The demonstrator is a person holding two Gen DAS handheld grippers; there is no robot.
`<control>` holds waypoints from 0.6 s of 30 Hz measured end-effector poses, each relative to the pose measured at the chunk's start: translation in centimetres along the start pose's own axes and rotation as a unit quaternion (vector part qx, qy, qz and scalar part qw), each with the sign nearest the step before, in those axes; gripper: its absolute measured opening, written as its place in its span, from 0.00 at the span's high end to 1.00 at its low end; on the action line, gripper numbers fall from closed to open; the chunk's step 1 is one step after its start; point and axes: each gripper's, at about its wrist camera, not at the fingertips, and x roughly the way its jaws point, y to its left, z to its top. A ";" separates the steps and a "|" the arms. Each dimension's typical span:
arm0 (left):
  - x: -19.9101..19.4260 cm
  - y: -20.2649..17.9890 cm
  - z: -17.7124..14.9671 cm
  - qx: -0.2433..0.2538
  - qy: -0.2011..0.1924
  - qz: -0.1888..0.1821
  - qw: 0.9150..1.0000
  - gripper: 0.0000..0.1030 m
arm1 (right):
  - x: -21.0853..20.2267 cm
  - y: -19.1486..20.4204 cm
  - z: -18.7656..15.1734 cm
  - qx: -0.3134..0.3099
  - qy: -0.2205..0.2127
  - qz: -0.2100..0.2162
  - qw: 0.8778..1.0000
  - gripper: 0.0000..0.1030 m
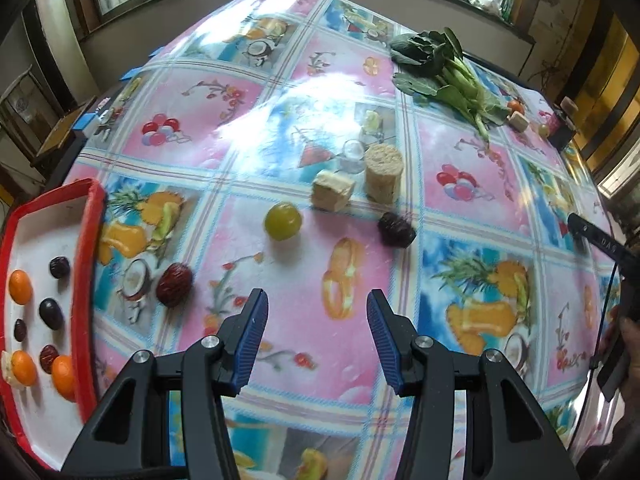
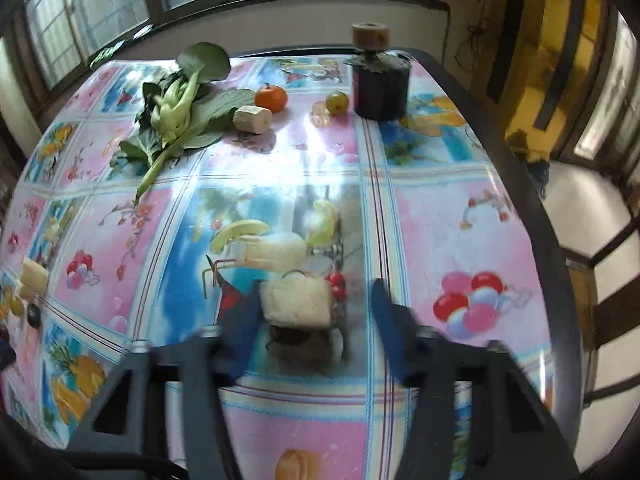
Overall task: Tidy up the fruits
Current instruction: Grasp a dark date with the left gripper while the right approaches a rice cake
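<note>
**Fruit pickup risks with both grippers empty**

Trouble nearest: the right gripper (image 2: 316, 320), fingers spread, hovers low over a pale block (image 2: 297, 302) that looks like no fruit; closing here would grab the wrong item. The left gripper (image 1: 316, 320), also spread and empty, points toward the red date (image 1: 174, 284) and round green fruit (image 1: 282, 221), which may roll if nudged. Sorted fruit sits in the red-rimmed tray (image 1: 86, 264), left.

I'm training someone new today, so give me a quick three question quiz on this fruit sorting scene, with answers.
1. True or false: the left gripper is open and holds nothing.
2. Which lies nearest the red-rimmed tray? A green fruit, B red date, C leafy greens.
3. Fill in: in the right wrist view, the orange fruit sits beside the ____.

Key: 1 true. 2 B. 3 leafy greens.
</note>
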 end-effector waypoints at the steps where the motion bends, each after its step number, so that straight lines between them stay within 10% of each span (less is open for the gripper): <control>1: 0.3 -0.3 0.3 -0.003 0.003 -0.004 1.000 0.50 | 0.1 0.3 0.1 -0.009 0.000 0.000 1.000 0.66; 18: 4.5 -4.1 3.7 -0.027 0.004 0.018 0.999 0.49 | -0.3 1.8 -0.5 -0.038 0.009 0.018 0.999 0.67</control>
